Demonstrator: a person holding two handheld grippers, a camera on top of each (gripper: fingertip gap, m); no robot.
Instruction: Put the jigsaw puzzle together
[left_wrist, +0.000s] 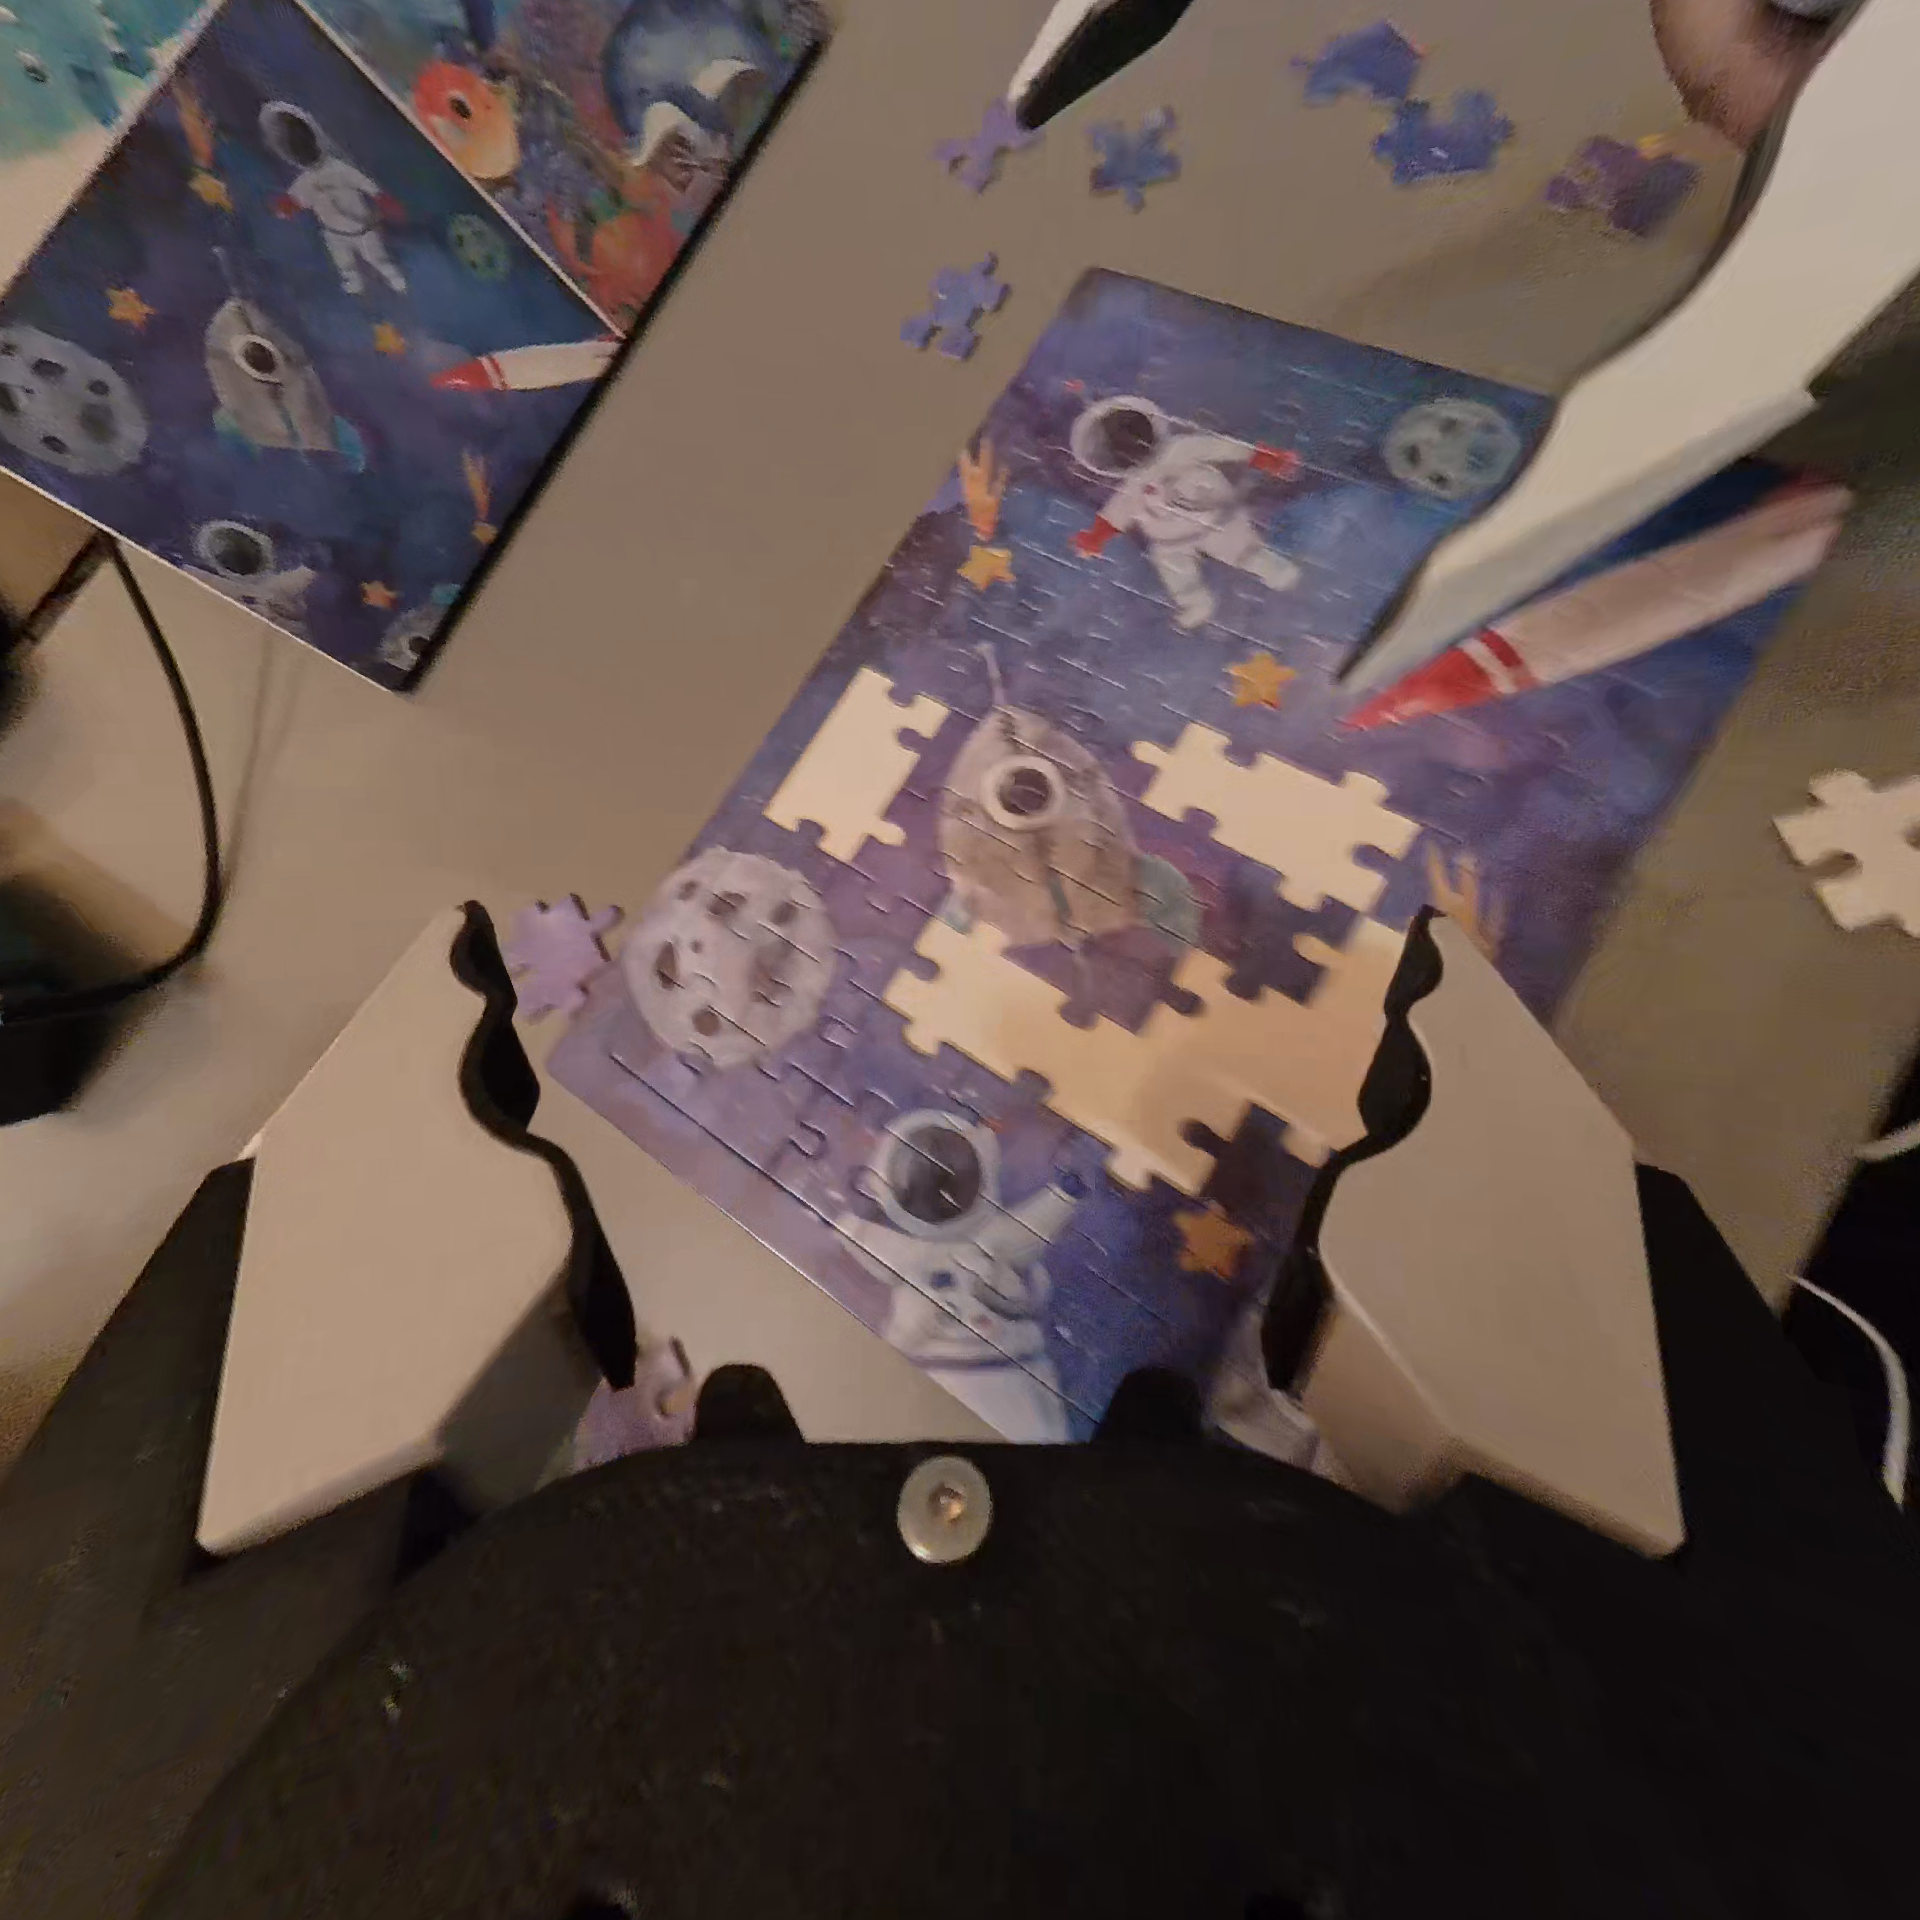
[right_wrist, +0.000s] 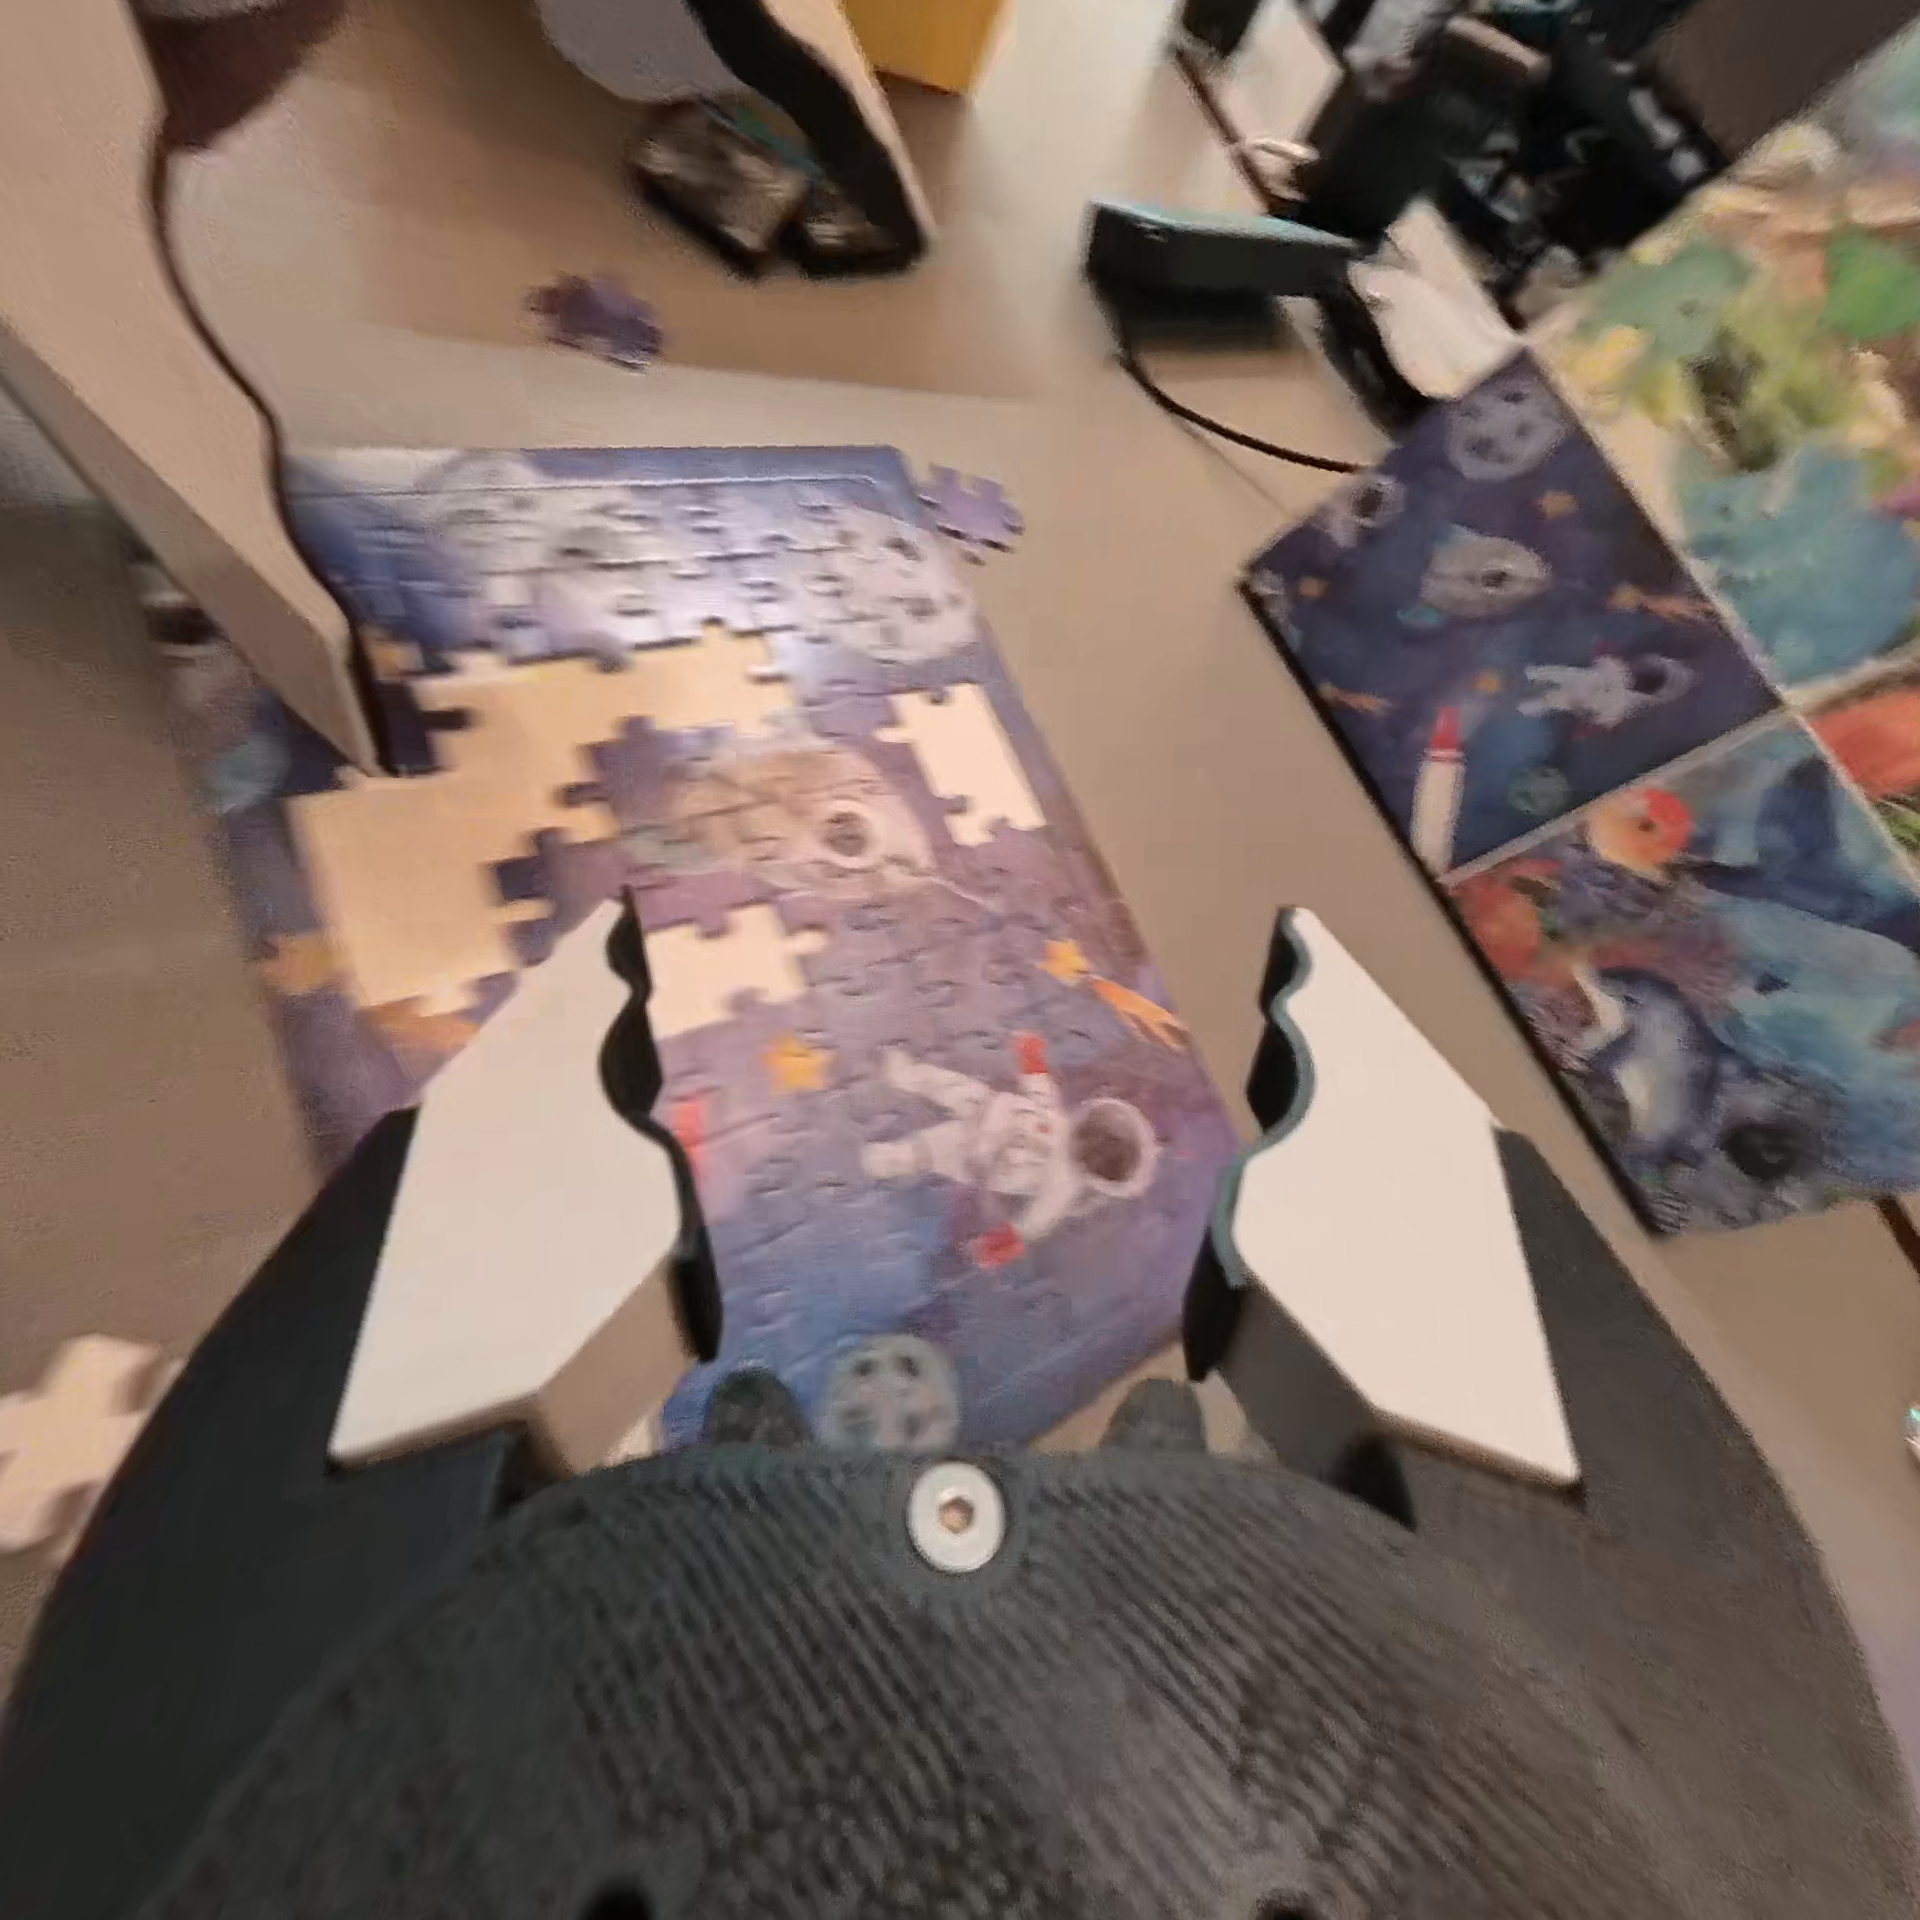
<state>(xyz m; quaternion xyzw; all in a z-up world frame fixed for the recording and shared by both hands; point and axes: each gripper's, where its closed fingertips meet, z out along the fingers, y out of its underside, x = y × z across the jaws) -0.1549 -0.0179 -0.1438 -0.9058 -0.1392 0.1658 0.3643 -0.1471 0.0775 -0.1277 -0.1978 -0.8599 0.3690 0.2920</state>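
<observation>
Above jigsaw puzzle (left_wrist: 1091, 644): left gripper (left_wrist: 951, 925), right gripper (right_wrist: 951, 925) spread, empty.

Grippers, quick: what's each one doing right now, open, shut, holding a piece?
Left gripper: open, empty, above the jigsaw puzzle.
Right gripper: open, empty, also over the puzzle.

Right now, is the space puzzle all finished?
No, the space puzzle has pale holes beside the grey spaceship where pieces are missing, and loose pieces lie on the table.
</observation>
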